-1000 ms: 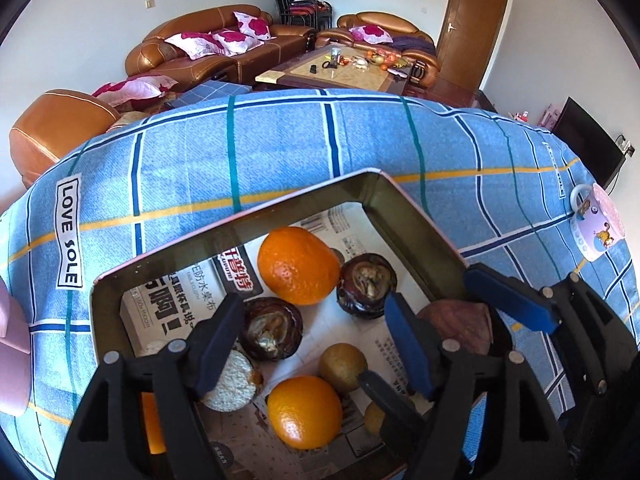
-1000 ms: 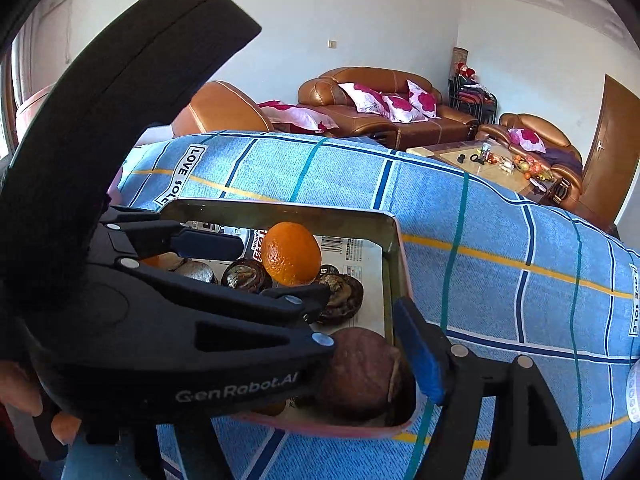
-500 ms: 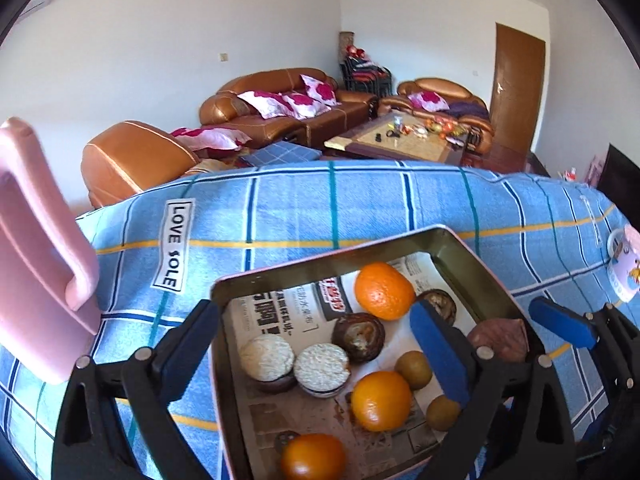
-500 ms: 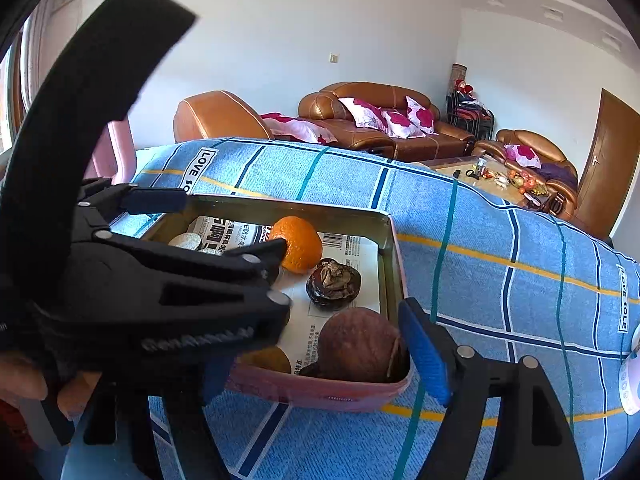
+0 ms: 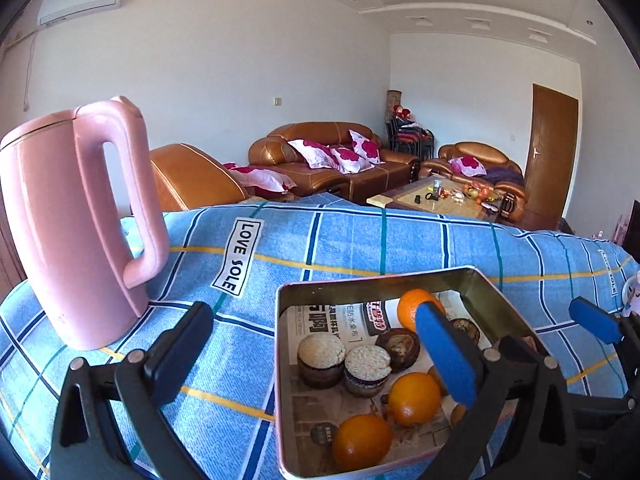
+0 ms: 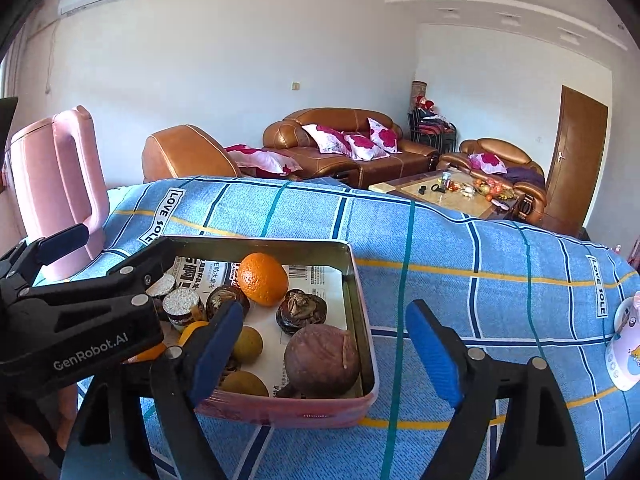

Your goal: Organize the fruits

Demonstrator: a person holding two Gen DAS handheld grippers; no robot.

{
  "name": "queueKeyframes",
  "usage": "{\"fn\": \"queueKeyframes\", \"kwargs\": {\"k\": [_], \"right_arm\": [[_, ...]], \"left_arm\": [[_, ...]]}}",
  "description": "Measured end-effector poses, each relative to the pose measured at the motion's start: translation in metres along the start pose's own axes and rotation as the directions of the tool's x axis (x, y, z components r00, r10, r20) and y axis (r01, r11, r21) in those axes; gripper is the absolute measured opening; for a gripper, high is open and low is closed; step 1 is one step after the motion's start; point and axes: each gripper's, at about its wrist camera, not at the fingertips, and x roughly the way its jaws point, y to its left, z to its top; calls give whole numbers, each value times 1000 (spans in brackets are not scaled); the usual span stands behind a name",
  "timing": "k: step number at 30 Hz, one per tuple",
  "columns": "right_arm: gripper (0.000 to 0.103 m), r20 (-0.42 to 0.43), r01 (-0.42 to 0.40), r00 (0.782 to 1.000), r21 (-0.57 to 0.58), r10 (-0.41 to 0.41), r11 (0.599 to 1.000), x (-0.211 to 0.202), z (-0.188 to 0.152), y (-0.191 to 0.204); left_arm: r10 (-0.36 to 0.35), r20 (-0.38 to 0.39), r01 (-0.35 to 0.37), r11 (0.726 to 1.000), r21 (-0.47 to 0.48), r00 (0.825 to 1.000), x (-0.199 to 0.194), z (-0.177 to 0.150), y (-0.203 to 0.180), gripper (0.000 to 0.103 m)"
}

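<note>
A blue checked cloth covers the table (image 5: pixel 360 248), and on it a pink kettle (image 5: pixel 76 216) stands upright, left of and apart from a metal tin (image 6: pixel 356 288) lined with newspaper. Inside the tin I count three oranges (image 5: pixel 414 398), two halved fruits with pale cut faces up (image 5: pixel 366 364), two dark shrivelled fruits (image 6: pixel 301 311), one big brown round fruit (image 6: pixel 322 360) in the near right corner, and two small olive-brown ones (image 6: pixel 248 342). The left gripper (image 5: pixel 312 356) hangs over the tin's left rim, fingers spread wide, empty. The right gripper (image 6: pixel 324 348) hovers at the tin's near right corner, spread wide too, holding nothing.
</note>
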Motion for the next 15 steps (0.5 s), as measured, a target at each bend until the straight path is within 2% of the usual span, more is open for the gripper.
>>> {"fn": "queueKeyframes", "kwargs": {"k": [5,8,15], "right_arm": [[85,42,50,998,27,-51,998,-13,-3,-4],[85,66,68,995,89,-74,994,-21,-6,-15],[85,127,70,987,198,-97,978,-41,-14,-34]], "left_arm": [[-22,28,22,1000,-20,999,-11,-4,5,103],[-24,17,24,1000,19,1000,-14,-8,1,103],[-44,82,36,995,92,996,-37,-16,-14,103]]}}
